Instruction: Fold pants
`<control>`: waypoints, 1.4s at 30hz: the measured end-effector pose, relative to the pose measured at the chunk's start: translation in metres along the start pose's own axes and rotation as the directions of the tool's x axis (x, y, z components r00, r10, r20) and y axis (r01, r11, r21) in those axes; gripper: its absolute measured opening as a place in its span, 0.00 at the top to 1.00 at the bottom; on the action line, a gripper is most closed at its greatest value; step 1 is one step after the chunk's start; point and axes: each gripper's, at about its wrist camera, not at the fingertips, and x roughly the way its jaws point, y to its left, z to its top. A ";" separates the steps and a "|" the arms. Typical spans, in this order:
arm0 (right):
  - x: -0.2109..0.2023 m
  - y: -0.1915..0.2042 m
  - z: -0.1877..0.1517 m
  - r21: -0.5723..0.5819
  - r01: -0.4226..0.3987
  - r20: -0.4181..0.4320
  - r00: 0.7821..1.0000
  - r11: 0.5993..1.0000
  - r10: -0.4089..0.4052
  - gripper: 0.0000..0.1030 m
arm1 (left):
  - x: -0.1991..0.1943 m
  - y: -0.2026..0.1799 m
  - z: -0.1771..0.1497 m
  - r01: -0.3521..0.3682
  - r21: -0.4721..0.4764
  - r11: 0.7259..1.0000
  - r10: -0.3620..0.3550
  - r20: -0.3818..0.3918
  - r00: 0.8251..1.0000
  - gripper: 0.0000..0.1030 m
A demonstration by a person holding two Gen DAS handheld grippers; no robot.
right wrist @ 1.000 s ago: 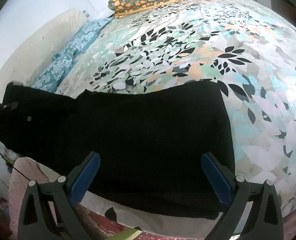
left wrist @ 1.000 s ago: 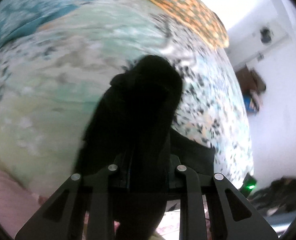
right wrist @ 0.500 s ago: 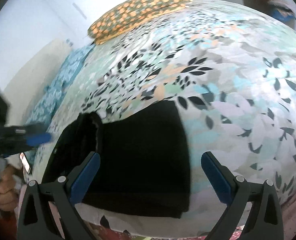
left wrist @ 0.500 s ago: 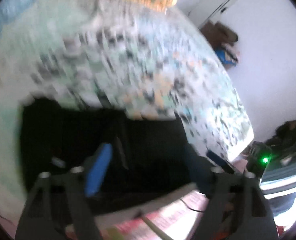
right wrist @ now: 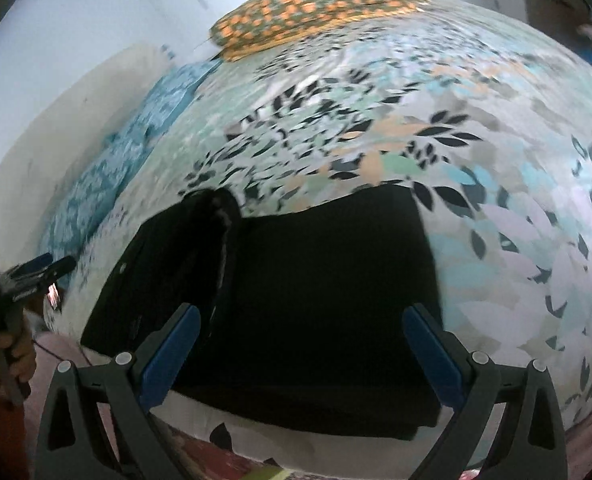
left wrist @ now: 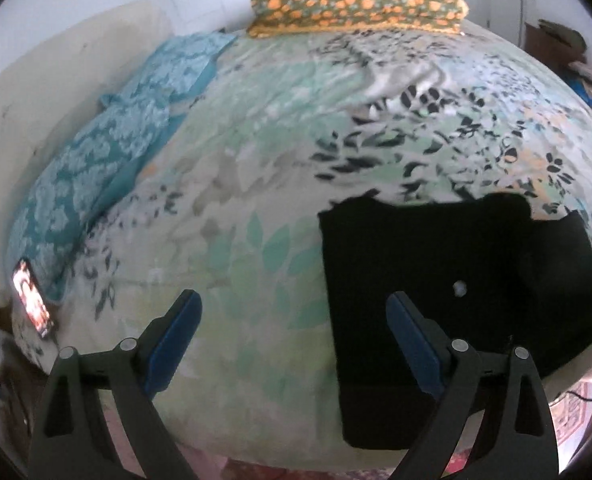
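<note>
One pair of black pants (left wrist: 436, 280), folded on one leaf-print bedspread (left wrist: 255, 184). One orange-flowered pillow (left wrist: 356, 0), one teal patterned blanket (left wrist: 107, 152), one lit phone (left wrist: 31, 298). Two grippers: left gripper (left wrist: 293, 316), right gripper (right wrist: 302, 330), both with jaws apart.

Both wrist cameras are looking forward and down from the foot edge of the bed (left wrist: 255, 184), toward the orange-patterned pillow (left wrist: 356, 0) far ahead. The left view is sitting to the left, with the folded black pants (left wrist: 436, 280) ahead-right of its gripper (left wrist: 296, 328). The right view is hovering close over the pants (right wrist: 328, 280), directly ahead of its gripper (right wrist: 302, 340).
</note>
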 end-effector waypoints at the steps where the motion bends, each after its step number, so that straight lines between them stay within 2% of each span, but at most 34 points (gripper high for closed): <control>1: 0.001 0.003 -0.001 -0.013 0.005 -0.003 1.000 1.000 -0.005 0.02 | 0.001 0.000 -0.002 -0.011 -0.001 1.000 0.011 -0.002 1.000 0.08; 10: 0.011 0.025 -0.006 -0.114 0.037 -0.039 0.998 0.993 -0.042 0.02 | 0.005 -0.001 -0.012 -0.023 -0.020 1.000 0.023 -0.003 1.000 0.08; 19: 0.019 0.037 -0.012 -0.184 0.028 -0.073 0.996 0.982 -0.042 0.02 | 0.011 0.001 -0.014 -0.022 -0.033 0.999 0.021 -0.022 1.000 0.08; 21: 0.017 0.039 -0.010 -0.184 0.000 -0.075 0.997 0.983 -0.014 0.02 | 0.015 0.003 -0.016 -0.028 -0.038 0.999 0.027 -0.030 0.999 0.08; 23: 0.011 0.046 -0.006 -0.183 -0.098 -0.074 0.994 0.978 0.086 0.02 | 0.021 0.009 -0.020 -0.023 -0.064 0.998 0.020 -0.043 0.999 0.08; 24: 0.009 0.052 -0.003 -0.196 -0.163 -0.080 0.985 0.967 0.150 0.02 | 0.026 0.013 -0.023 -0.017 -0.085 0.996 0.013 -0.054 0.998 0.08; 26: 0.012 0.075 0.001 -0.277 -0.279 -0.134 0.959 0.919 0.251 0.02 | 0.038 0.023 -0.032 0.000 -0.143 0.990 -0.012 -0.083 0.997 0.08; 28: 0.024 0.097 0.003 -0.341 -0.350 -0.210 0.933 0.872 0.292 0.05 | 0.049 0.032 -0.041 0.009 -0.191 0.982 -0.030 -0.105 0.994 0.08; 31: 0.055 0.119 0.008 -0.369 -0.421 -0.308 0.897 0.829 0.318 0.17 | 0.064 0.044 -0.050 -0.008 -0.242 0.970 -0.030 -0.154 0.988 0.08; 34: 0.089 0.121 0.015 -0.353 -0.436 -0.375 0.876 0.828 0.302 0.18 | 0.066 0.051 -0.052 -0.013 -0.277 0.961 -0.030 -0.151 0.988 0.08; 36: 0.103 0.115 0.020 -0.351 -0.390 -0.390 0.887 0.851 0.246 0.19 | 0.065 0.051 -0.053 -0.013 -0.276 0.961 -0.028 -0.145 0.989 0.08; 38: 0.102 0.103 0.023 -0.318 -0.393 -0.382 0.886 0.863 0.263 0.20 | 0.065 0.049 -0.054 -0.015 -0.261 0.965 -0.023 -0.144 0.989 0.08; 40: 0.099 0.100 0.021 -0.303 -0.429 -0.409 0.865 0.851 0.290 0.20 | 0.066 0.046 -0.053 -0.014 -0.249 0.968 -0.023 -0.145 0.989 0.08; 42: 0.103 0.101 0.015 -0.323 -0.434 -0.452 0.851 0.841 0.265 0.20 | 0.069 0.042 -0.052 -0.005 -0.241 0.971 -0.033 -0.152 0.988 0.08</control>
